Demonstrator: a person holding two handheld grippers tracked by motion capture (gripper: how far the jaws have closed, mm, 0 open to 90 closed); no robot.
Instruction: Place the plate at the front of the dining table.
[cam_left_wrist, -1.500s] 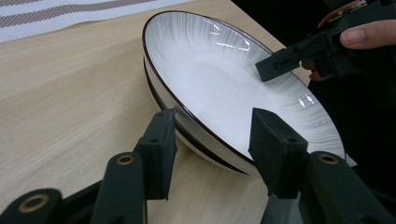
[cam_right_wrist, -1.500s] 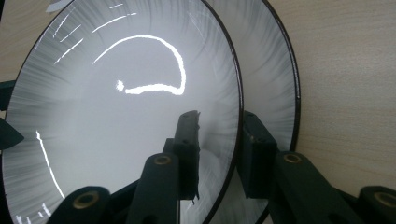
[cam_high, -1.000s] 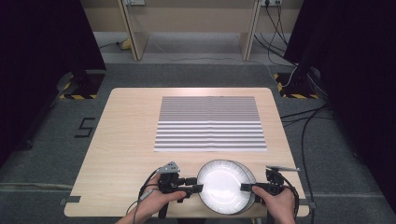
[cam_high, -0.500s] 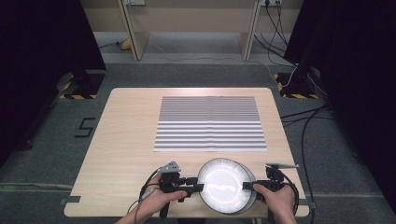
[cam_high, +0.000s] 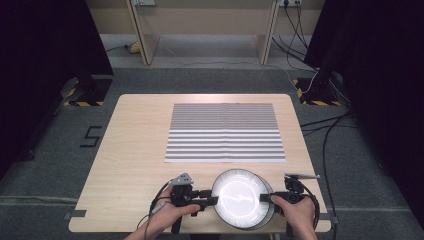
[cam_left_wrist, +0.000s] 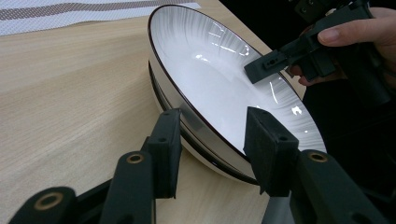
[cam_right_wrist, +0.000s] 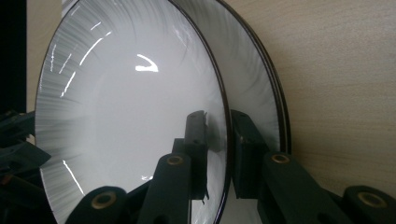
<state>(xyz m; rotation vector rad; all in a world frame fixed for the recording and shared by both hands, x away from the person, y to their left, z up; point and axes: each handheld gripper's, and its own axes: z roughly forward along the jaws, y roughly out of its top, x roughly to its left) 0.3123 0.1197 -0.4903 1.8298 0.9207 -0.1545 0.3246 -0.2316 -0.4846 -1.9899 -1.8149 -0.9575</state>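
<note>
A stack of white dark-rimmed plates (cam_high: 242, 197) sits at the table's near edge. In the left gripper view my left gripper (cam_left_wrist: 212, 135) stands open astride the rim of the stack (cam_left_wrist: 210, 70), one jaw outside under the rim and the other over the inside. From the other side, my right gripper (cam_right_wrist: 219, 135) is shut on the rim of the top plate (cam_right_wrist: 130, 116), which stands a little off the lower plate (cam_right_wrist: 254, 70). In the high view the left gripper (cam_high: 212, 201) and right gripper (cam_high: 266, 198) flank the stack.
A grey-and-white striped placemat (cam_high: 225, 132) lies flat across the far middle of the wooden table (cam_high: 135, 150). The table's front edge is just below the plates. Cables and black stands lie on the floor around the table.
Almost nothing has moved. The left gripper has edged slightly closer to the plates; the plates and right gripper stay where they were.
</note>
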